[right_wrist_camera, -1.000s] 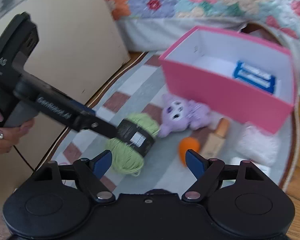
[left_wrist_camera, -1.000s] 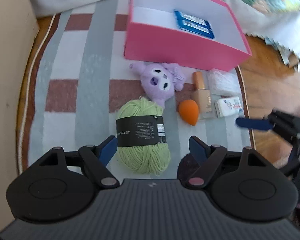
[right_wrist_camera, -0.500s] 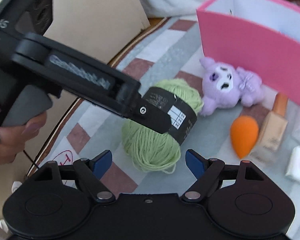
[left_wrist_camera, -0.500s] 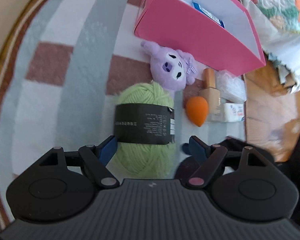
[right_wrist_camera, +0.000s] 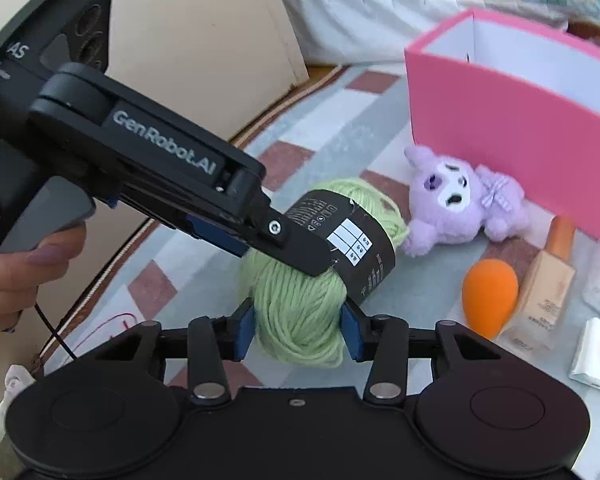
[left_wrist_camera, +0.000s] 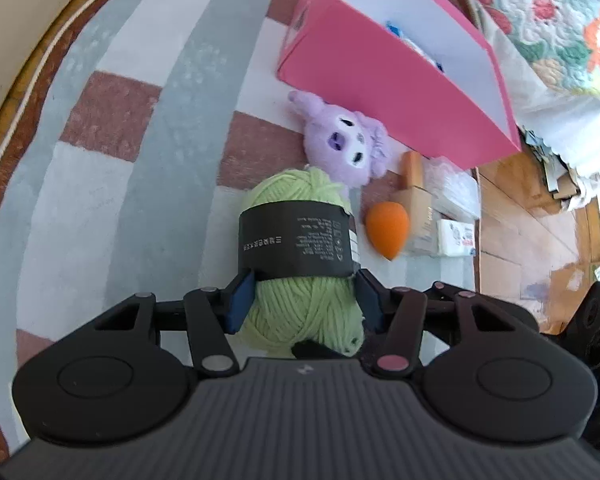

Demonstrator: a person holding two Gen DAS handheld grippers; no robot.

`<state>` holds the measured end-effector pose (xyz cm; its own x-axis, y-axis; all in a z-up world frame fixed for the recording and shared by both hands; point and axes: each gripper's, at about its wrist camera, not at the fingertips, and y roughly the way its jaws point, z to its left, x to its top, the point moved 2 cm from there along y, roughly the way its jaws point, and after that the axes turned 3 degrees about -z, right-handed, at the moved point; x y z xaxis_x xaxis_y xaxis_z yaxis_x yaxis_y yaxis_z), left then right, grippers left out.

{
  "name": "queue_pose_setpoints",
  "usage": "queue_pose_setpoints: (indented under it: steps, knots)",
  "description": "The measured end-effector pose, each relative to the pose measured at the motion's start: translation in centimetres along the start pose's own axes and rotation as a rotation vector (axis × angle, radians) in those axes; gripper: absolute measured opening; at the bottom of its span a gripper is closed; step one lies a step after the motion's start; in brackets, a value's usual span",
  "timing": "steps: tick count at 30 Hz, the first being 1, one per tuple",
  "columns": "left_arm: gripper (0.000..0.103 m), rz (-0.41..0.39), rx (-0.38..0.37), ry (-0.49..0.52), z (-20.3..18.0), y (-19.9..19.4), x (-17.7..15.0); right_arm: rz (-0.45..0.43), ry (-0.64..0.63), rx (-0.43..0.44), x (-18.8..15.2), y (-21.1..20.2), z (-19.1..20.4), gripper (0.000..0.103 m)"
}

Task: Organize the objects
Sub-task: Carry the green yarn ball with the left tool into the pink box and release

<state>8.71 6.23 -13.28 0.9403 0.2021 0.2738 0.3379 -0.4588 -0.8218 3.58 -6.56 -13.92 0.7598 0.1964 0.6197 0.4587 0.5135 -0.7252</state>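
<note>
You are at the pick-up step: both grippers have closed in on the yarn [left_wrist_camera: 300, 240], and what comes next, as I judge it, is a joint lift and a carry to the box [left_wrist_camera: 400, 76] at about 1 o'clock in the left view. Start at the left: your left gripper [left_wrist_camera: 302, 302] has just been narrowing, and its blue pads [left_wrist_camera: 240, 300] now press the green yarn from both sides just below the black label, so it holds the ball at a middling width. The yarn lies on the rug [left_wrist_camera: 100, 120], with the plush [left_wrist_camera: 348, 144] touching its far end at 1 o'clock and the sponge [left_wrist_camera: 388, 228] just beside it at 3 o'clock. Further right, your right gripper [right_wrist_camera: 298, 334] has likewise just been closing and clamps the near end of the same ball, with the left gripper's finger lying across the label above it. The yarn is soft, so expect it to squash and sag; raise both hands together and keep them level, or the ball may slip out. Clear the box wall [right_wrist_camera: 500, 120] at 2 o'clock before you lower and let go.
</note>
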Motion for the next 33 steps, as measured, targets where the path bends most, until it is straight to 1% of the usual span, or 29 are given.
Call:
queue_pose_setpoints:
  steps: [5,8,12,15,20,24,28,30,33]
  knots:
    - [0.054,-0.038,0.004,0.082,-2.5,-2.5,-0.7,-0.058,-0.048,-0.026,0.1,-2.9,1.1,0.049]
    - [0.053,-0.074,0.013,0.138,-4.1,-4.5,-0.6,-0.103,-0.055,-0.034,1.0,-4.1,1.4,0.049]
    - [0.053,-0.127,-0.002,0.176,-6.2,-7.3,0.4,-0.166,-0.099,-0.052,2.4,-6.5,2.1,0.049]
    - [0.054,-0.164,-0.005,0.231,-8.5,-9.1,1.5,-0.202,-0.124,-0.065,4.1,-8.6,2.2,0.049]
    - [0.054,-0.226,0.003,0.341,-12.5,-12.0,4.1,-0.302,-0.158,-0.104,6.8,-11.7,2.1,0.049]
    - [0.054,-0.273,-0.006,0.402,-15.2,-12.9,7.0,-0.377,-0.142,-0.131,9.3,-13.1,0.4,0.049]
    - [0.054,-0.331,0.011,0.456,-17.8,-12.4,9.9,-0.427,-0.135,-0.160,12.0,-13.4,-1.7,0.049]
    - [0.054,-0.346,0.010,0.468,-18.6,-11.7,11.5,-0.436,-0.115,-0.166,13.3,-13.5,-3.0,0.049]
    - [0.054,-0.335,0.002,0.448,-18.9,-9.8,14.7,-0.438,-0.093,-0.182,15.0,-12.4,-5.3,0.049]
